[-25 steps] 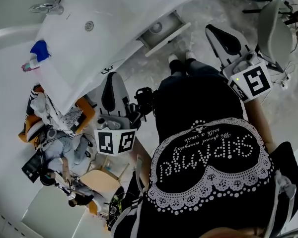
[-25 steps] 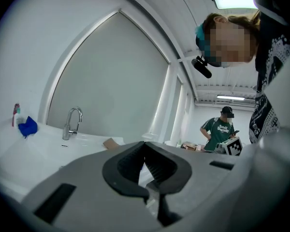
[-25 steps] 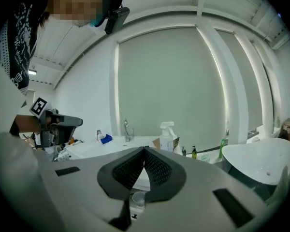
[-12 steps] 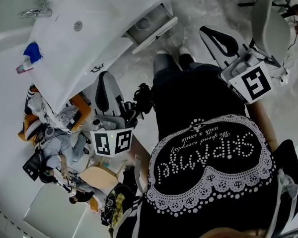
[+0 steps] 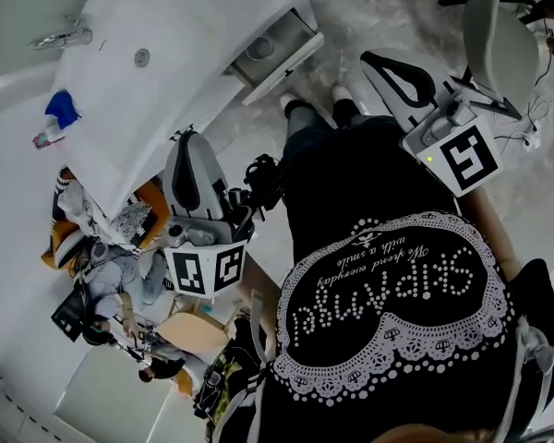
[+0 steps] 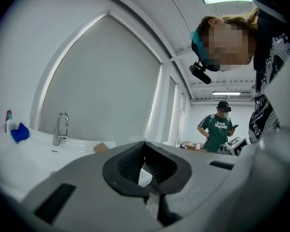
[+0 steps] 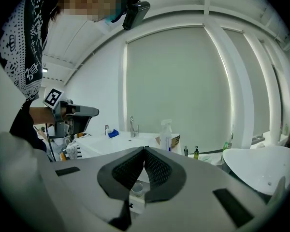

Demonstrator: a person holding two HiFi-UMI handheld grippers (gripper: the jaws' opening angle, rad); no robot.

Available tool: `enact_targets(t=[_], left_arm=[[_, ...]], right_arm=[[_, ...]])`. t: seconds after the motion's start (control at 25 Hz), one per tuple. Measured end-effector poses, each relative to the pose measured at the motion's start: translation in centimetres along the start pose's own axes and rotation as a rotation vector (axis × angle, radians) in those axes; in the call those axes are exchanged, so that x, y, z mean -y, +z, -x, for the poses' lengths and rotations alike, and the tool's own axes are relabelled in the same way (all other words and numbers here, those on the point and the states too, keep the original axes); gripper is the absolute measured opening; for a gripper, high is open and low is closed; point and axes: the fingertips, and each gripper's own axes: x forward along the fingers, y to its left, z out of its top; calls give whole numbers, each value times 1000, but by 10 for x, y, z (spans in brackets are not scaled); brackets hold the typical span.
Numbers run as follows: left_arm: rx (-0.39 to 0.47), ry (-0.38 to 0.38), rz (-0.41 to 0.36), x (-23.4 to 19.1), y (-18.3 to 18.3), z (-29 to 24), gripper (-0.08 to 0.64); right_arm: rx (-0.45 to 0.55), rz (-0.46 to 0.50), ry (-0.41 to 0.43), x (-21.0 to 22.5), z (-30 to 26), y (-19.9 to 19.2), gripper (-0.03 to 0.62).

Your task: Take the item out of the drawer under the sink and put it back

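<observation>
Where clutter lies: floor clutter [image 5: 120,238], bags and cloth, sits at far left by the vanity, clear of the drawer.
Sink [image 5: 185,35]: white counter with a faucet [image 5: 60,37] and a blue cloth [image 5: 63,107] at its left end.
Left gripper [image 5: 186,141]: I hold it level beside the sink's near edge, claw closed tip to tip on nothing. I judge it parked aside.
Drawer [image 5: 291,63]: pulled open under the sink.
Item [image 5: 261,48]: a small round cup, lying inside the drawer.
Stage: this fits the cup waiting to be lifted, or already returned.
Right gripper [image 5: 371,61]: aimed at the drawer, tilted slightly down, claw shut and empty. Its view frames the cup.
Obstacles: only my own feet [image 5: 314,104] stand near the drawer.
Far right: a second basin [image 5: 499,35], well apart.
</observation>
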Motion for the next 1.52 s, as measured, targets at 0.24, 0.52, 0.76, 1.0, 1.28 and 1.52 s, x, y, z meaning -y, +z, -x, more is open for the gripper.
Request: enact_targets(t=[0.24, 0.52, 0.76, 1.0, 1.28, 1.52], left_arm=[[13, -2, 13, -1, 2, 0, 5], [11, -9, 21, 2, 1, 0, 5], [8, -14, 26, 2, -1, 4, 5], [13, -18, 28, 4, -2, 6, 5], [24, -15, 26, 7, 0, 6, 5], [29, -17, 25, 8, 0, 6, 5]], right_arm=[[-5, 20, -6, -1, 1, 2, 18], [-11, 24, -1, -3, 3, 1, 18], [-21, 32, 7, -9, 2, 0, 18], [-14, 39, 6, -10, 4, 0, 18], [-9, 53, 4, -8, 6, 3, 18], [-5, 57, 10, -9, 5, 3, 18]])
